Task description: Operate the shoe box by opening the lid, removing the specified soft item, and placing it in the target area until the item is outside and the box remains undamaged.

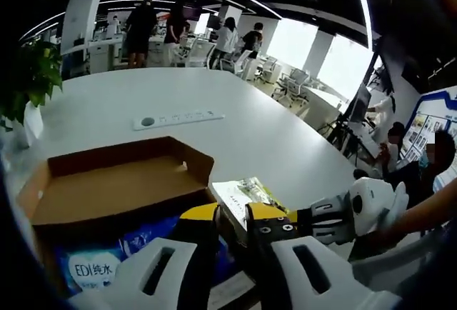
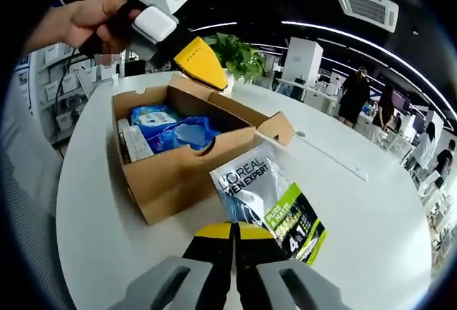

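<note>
sachet (image 2: pixel 275 203) outside shoe box (image 2: pixel 182 171); touching right hand-held gripper (image 2: pixel 234 233)

left gripper (image 2: pixel 203 67) raised, hand-held, fingers closed | right gripper (image 2: pixel 234 235) low, fingers closed together

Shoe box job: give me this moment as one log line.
shoe box: lid open | sachet: outside, held by right gripper | left gripper: above box, shut

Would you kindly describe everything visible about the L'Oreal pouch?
The pouch is a flat, glossy sachet, grey with white "L'OREAL MEN EXPERT" lettering and a green corner marked "4 in 1". It is outside the box, its upper edge leaning against the box's front wall, its lower part over the white table. The right gripper, jaws together, pinches its lower edge. In the left gripper view it lies beside the box.
</note>
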`<action>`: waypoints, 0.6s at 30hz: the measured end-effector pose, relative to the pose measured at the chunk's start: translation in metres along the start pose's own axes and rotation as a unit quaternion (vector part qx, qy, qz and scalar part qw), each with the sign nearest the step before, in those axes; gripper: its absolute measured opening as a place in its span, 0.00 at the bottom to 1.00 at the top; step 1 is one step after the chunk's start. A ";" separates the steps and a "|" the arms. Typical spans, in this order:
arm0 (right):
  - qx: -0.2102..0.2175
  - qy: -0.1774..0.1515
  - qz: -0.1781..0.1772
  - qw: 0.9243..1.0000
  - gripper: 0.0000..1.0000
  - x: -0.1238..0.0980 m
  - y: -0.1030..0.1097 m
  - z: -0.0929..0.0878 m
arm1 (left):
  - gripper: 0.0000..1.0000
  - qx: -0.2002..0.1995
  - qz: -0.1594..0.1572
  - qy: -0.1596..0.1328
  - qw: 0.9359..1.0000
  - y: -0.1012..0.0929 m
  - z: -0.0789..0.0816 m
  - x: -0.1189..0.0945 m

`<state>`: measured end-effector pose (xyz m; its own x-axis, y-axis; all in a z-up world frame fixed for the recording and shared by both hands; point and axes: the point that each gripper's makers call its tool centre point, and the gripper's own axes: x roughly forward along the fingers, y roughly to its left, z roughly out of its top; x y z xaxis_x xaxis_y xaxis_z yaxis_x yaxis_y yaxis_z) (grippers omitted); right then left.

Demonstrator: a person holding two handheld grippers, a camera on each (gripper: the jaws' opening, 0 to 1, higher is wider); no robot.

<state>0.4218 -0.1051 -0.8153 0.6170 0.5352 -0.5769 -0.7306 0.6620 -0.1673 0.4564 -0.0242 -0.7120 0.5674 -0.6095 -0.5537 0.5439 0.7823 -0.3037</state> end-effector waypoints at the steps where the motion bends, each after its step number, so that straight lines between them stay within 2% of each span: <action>1: -0.006 0.003 0.002 1.000 0.00 0.001 0.000 -0.001 | 0.15 -0.004 0.002 -0.005 1.000 0.003 0.001 -0.005; 8: -0.038 0.022 0.015 0.999 0.00 0.010 0.006 -0.009 | 0.17 -0.007 0.018 -0.021 1.000 0.018 0.000 -0.029; 18: -0.046 0.048 0.018 0.998 0.00 0.020 0.005 -0.023 | 0.19 -0.007 0.044 -0.029 0.999 0.040 -0.011 -0.058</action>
<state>0.4242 -0.1034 -0.8462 0.5625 0.5026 -0.6565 -0.7783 0.5899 -0.2152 0.4382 0.0438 -0.7001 0.6466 -0.5452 -0.5336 0.4824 0.8341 -0.2676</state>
